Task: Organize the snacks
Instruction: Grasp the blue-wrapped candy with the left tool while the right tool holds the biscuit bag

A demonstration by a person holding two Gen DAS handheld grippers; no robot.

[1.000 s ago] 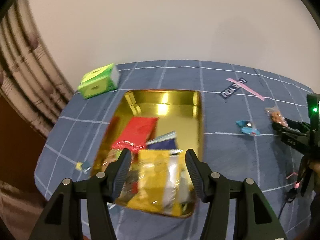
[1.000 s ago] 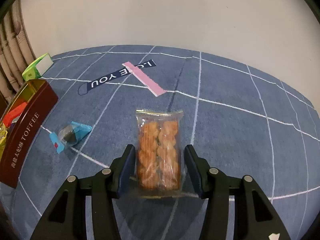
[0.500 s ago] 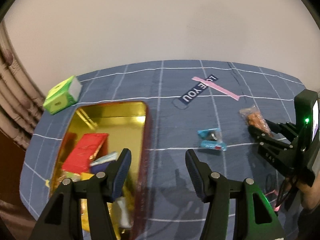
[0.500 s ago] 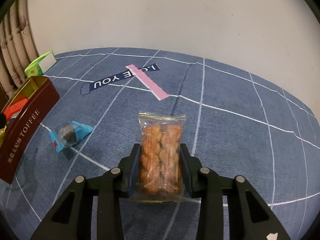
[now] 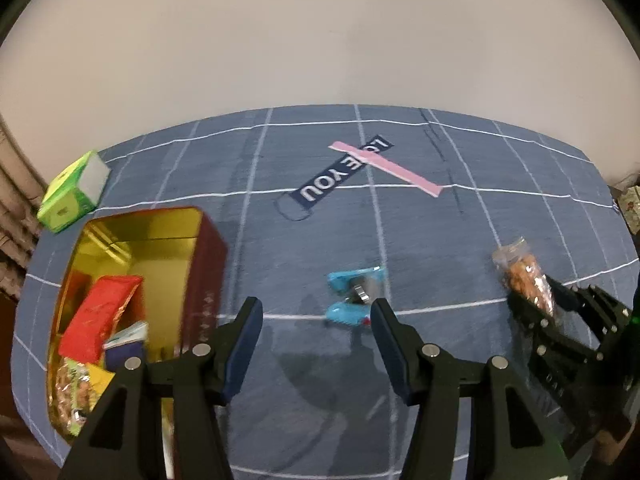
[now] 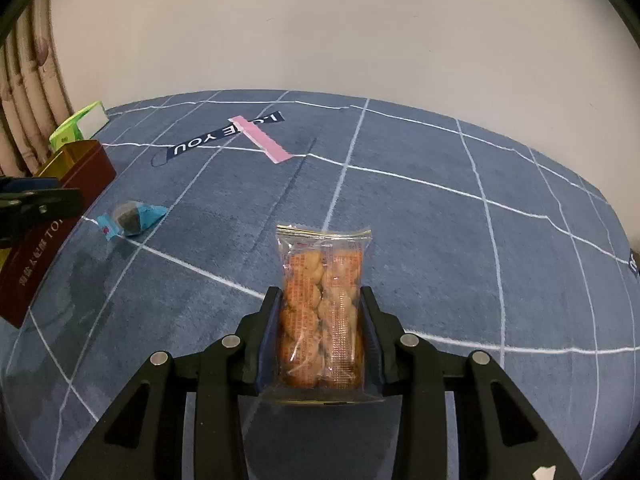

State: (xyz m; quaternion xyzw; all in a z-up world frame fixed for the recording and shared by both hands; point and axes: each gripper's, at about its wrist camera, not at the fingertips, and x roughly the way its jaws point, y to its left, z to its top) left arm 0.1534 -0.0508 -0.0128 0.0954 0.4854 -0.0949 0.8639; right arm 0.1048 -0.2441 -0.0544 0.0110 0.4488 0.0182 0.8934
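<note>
Right claw (image 6: 320, 316) clamped on clear pack of twisted biscuits (image 6: 322, 280), pads pressing both long sides; pack's far end sticks out past the fingertips over the blue grid cloth (image 6: 440, 220) (cannot tell if it is lifted or resting); left claw (image 5: 316, 320) partly open, nothing between the fingers, hanging over the cloth just near side of blue-wrapped candy (image 5: 354, 294); candy lies loose on cloth between tin and biscuit pack; red toffee tin (image 5: 204, 264) with gold inside sits at left, lid off, holding red packet (image 5: 100, 320) plus several other wrappers; green box (image 5: 74, 192) beyond tin near the cloth's edge; pink strip (image 5: 386, 168) across "LOVE YOU" label (image 5: 340, 178) at the far side.
</note>
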